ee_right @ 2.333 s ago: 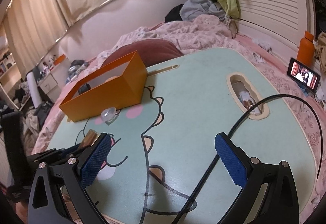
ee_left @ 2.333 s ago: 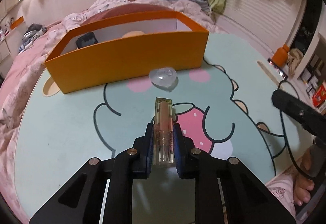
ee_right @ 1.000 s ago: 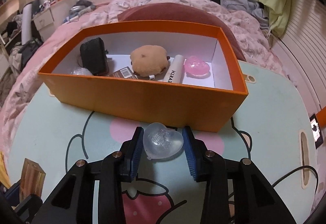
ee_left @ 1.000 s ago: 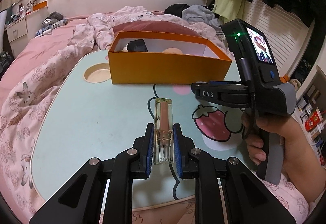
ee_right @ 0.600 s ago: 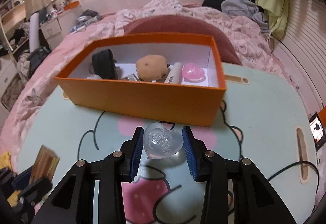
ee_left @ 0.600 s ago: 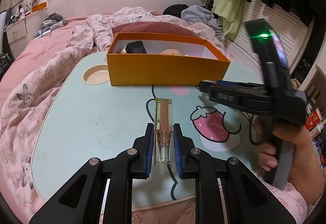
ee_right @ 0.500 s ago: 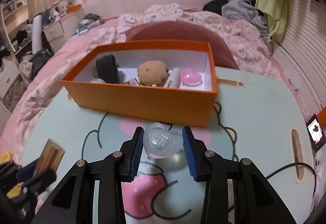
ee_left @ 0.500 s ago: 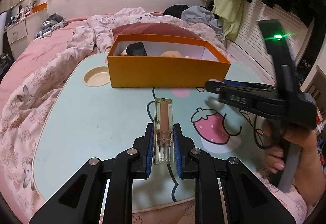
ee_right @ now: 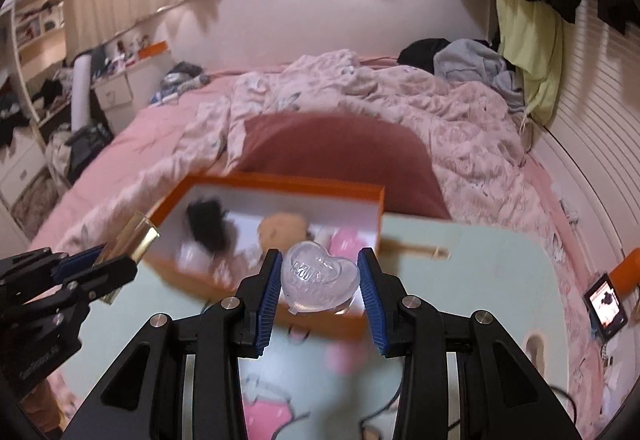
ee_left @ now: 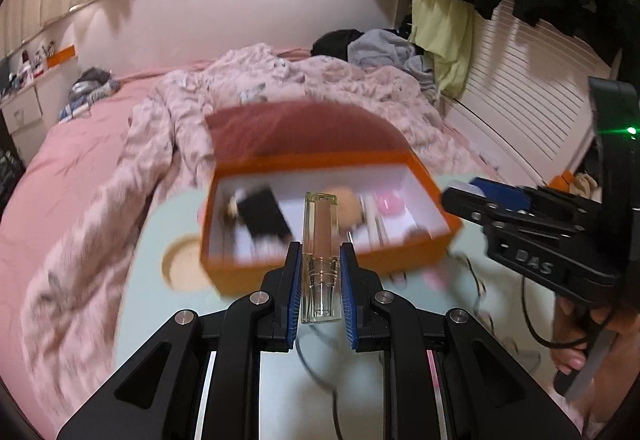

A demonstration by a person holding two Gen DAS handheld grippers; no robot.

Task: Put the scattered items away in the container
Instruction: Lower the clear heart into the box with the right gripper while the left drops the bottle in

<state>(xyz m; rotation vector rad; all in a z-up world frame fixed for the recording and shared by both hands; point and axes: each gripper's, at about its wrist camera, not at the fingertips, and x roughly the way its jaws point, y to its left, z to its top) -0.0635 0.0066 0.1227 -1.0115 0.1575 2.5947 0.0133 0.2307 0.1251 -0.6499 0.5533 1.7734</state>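
Note:
My left gripper (ee_left: 320, 280) is shut on a clear lip gloss tube (ee_left: 320, 240) with a peach fill, held in the air just before the open orange box (ee_left: 400, 256). My right gripper (ee_right: 320, 280) is shut on a clear heart-shaped case (ee_right: 318, 274), held above the near wall of the orange box (ee_right: 280, 181). The box holds a black item (ee_left: 262, 215), a tan plush (ee_right: 282, 226) and a pink heart (ee_right: 348, 240). The right gripper also shows in the left wrist view (ee_left: 484, 195). The left gripper also shows in the right wrist view (ee_right: 100, 260).
The box stands on a mint-green table (ee_right: 480, 280) with a cartoon print, over a bed with a pink quilt (ee_left: 100, 175) and a maroon pillow (ee_right: 340, 147). A phone (ee_right: 606, 304) lies at the right. A cable (ee_left: 320, 380) trails on the table.
Both grippers have risen and moved forward toward the box, each still holding its item. The box now appears from above and blurred by the motion.

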